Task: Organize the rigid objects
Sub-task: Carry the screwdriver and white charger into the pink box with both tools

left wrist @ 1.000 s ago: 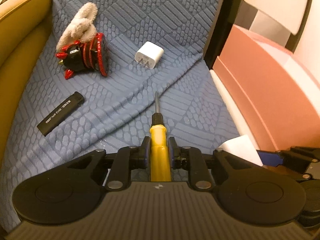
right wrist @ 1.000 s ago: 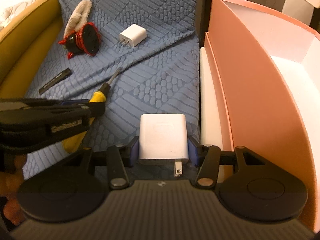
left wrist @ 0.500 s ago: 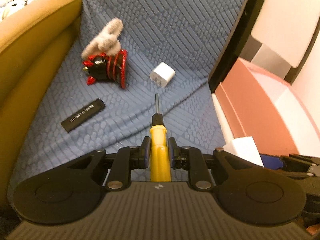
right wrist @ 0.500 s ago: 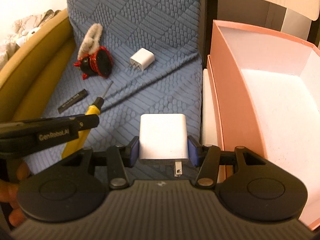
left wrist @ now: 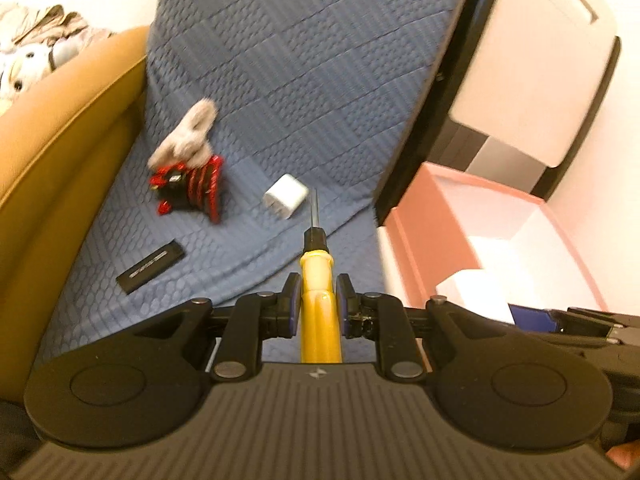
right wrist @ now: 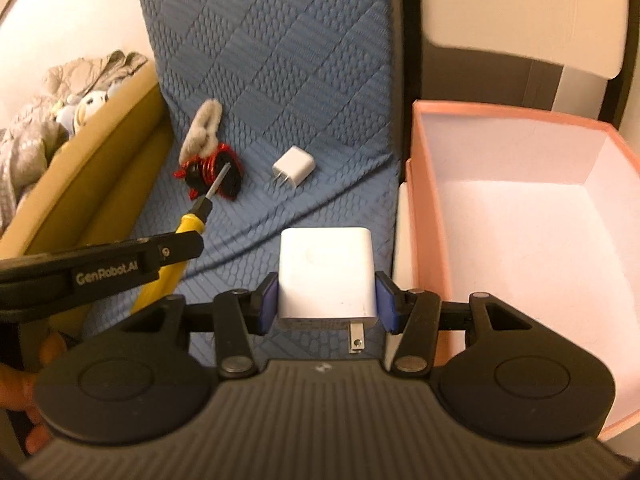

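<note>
Left view. Fingers (left wrist: 291, 300): blue-padded pair of the left gripper (left wrist: 317, 300), clenched on the yellow handle of a screwdriver (left wrist: 318, 280); shaft points away from the camera, clear of the cloth.
Cloth (left wrist: 280, 80): blue, quilted pattern, draped over a seat and its back.
Plug (left wrist: 286, 196): small, white, lying on the cloth just left of the screwdriver tip in this view.
Toy (left wrist: 188, 184): red and black with a grey fuzzy part, on the cloth left of the plug.
Bar (left wrist: 151, 266): flat, black, with a line of print, on the cloth nearer the camera than the toy.
Armrest (left wrist: 60, 140): ochre, along the left edge of the cloth.
Box (left wrist: 416, 216): pink outside, white inside, open top, standing right of the cloth.
Right gripper, lower right edge: partly seen, holding a white block over the box wall.

Right view. Fingers (right wrist: 267, 306): blue-padded pair of the right gripper (right wrist: 327, 306), grasping a charger (right wrist: 326, 276), white and square, by its two sides; one metal prong points toward the camera. Charger is held above the cloth (right wrist: 280, 60), just left of the box (right wrist: 428, 208).
Box interior: white and bare.
Left gripper (right wrist: 120, 266) crosses the left side with the screwdriver (right wrist: 192, 220), its tip overlapping the toy (right wrist: 212, 168).
Plug (right wrist: 294, 168): on the cloth, between toy and box.
A hand (right wrist: 24, 392): lower left edge, under the left gripper.
</note>
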Available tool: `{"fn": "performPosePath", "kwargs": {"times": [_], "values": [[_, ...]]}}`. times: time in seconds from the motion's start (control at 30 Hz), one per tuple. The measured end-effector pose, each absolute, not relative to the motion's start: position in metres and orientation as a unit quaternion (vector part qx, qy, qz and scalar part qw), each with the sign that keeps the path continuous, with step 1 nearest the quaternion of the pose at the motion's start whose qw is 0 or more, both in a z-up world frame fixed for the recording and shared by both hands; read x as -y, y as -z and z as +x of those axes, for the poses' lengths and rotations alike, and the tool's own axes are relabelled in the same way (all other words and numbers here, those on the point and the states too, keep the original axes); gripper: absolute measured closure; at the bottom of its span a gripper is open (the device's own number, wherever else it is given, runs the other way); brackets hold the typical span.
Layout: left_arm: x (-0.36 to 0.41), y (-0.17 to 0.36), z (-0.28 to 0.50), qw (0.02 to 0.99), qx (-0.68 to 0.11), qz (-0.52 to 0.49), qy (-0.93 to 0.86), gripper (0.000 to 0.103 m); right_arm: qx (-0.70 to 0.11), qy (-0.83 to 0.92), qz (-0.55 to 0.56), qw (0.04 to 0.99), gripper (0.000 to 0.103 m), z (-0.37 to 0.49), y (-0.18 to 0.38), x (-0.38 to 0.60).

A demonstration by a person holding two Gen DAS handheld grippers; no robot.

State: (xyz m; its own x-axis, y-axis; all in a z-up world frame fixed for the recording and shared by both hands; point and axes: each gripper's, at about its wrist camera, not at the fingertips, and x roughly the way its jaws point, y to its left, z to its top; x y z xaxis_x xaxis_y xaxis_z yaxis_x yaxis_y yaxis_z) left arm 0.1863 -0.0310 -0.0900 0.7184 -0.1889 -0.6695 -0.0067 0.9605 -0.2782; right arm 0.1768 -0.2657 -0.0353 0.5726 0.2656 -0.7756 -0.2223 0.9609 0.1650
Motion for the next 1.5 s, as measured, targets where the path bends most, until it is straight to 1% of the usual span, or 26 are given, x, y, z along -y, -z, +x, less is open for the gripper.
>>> {"fn": "performPosePath", "kwargs": {"times": [0.6, 0.83, 1.0, 1.13, 1.5], "values": [[0.129, -0.018, 0.173, 0.942, -0.300, -0.113, 0.099, 0.081, -0.357, -0.121, 0.053, 0.925, 0.050, 0.166, -0.068, 0.351], [0.169, -0.044, 0.178, 0.948, -0.277, -0.105, 0.117, 0.081, -0.333, -0.109, 0.059, 0.935, 0.050, 0.168, -0.093, 0.387], [0.203, -0.039, 0.190, 0.945, -0.283, -0.099, 0.132, 0.081, -0.332, -0.095, 0.064, 0.936, 0.050, 0.172, -0.089, 0.415], [0.229, -0.019, 0.205, 0.939, -0.302, -0.089, 0.141, 0.081, -0.344, -0.081, 0.072, 0.933, 0.050, 0.177, -0.074, 0.439], [0.283, 0.056, 0.246, 0.912, -0.379, -0.063, 0.146, 0.081, -0.435, -0.043, 0.094, 0.895, 0.050, 0.207, 0.015, 0.489]]}}
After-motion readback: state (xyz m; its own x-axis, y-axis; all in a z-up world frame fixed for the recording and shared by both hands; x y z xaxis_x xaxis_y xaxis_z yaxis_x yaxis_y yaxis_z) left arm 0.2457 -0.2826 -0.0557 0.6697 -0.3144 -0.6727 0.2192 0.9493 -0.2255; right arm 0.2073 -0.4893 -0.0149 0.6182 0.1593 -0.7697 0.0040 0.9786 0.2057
